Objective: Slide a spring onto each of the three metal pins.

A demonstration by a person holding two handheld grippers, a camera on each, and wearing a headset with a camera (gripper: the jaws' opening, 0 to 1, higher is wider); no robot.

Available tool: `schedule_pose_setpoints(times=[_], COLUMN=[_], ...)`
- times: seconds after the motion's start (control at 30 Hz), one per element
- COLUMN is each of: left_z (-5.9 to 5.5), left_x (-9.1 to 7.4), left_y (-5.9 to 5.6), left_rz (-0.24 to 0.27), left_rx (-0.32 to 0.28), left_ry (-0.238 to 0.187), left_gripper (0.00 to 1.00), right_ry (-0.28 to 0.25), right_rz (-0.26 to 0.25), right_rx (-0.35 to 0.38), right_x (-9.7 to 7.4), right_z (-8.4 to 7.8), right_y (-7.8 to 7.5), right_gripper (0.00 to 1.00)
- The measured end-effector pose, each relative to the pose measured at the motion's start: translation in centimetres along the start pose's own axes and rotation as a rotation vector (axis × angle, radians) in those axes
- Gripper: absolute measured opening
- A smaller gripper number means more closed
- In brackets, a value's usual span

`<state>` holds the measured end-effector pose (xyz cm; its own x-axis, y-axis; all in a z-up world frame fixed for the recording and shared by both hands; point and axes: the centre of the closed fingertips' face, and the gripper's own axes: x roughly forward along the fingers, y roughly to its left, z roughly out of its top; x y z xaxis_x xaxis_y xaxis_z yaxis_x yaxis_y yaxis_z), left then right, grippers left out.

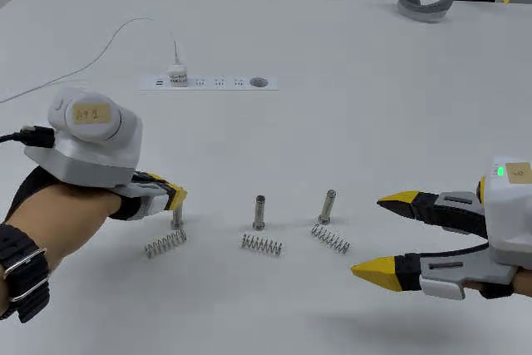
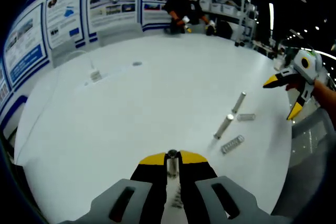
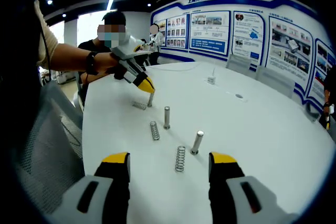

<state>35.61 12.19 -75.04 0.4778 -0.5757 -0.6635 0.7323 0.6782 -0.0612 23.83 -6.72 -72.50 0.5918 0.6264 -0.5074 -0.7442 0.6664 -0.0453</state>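
White workbench (image 1: pixel 349 122), three metal pins upright in a row: left pin (image 1: pixel 177 219), middle pin (image 1: pixel 259 212), right pin (image 1: pixel 327 206). Before them lie left spring (image 1: pixel 165 244), middle spring (image 1: pixel 262 244) and right spring (image 1: pixel 331 239) (all flat, none threaded on). Jaws of left gripper (image 1: pixel 178 198) are clenched on left pin; right gripper (image 1: pixel 370 235) is spread wide, empty, right of right spring, not touching.

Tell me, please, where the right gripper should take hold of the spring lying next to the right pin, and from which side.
Probably its near half, jaws across the coil's two long sides, coming down from above. The spring lies flat on the table, pointing lengthwise along the open right gripper, and the upright pin stands close beside its far end.
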Motion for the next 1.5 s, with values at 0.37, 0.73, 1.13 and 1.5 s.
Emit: schedule_pose_setpoints(times=[0.37, 0.73, 1.13, 1.5], left_z=[-0.4, -0.6, -0.5, -0.2], left_x=[-0.4, -0.4, -0.2, -0.4], left_y=[-0.4, -0.9, -1.3, -1.4], left_rz=[-0.013, -0.031, -0.042, -0.041], left_rx=[-0.019, -0.019, 0.008, 0.047], left_ry=[-0.001, 0.009, 0.005, -0.018], left_gripper=[0.07, 0.07, 0.07, 0.08], right_ry=[0.001, 0.001, 0.002, 0.005], right_rz=[0.002, 0.001, 0.001, 0.003], right_rx=[-0.005, -0.006, -0.004, -0.006], right_x=[0.0, 0.1, 0.1, 0.1], right_z=[0.1, 0.1, 0.0, 0.0], right_y=[0.2, 0.2, 0.1, 0.2], right_gripper=[0.62, 0.62, 0.62, 0.62])
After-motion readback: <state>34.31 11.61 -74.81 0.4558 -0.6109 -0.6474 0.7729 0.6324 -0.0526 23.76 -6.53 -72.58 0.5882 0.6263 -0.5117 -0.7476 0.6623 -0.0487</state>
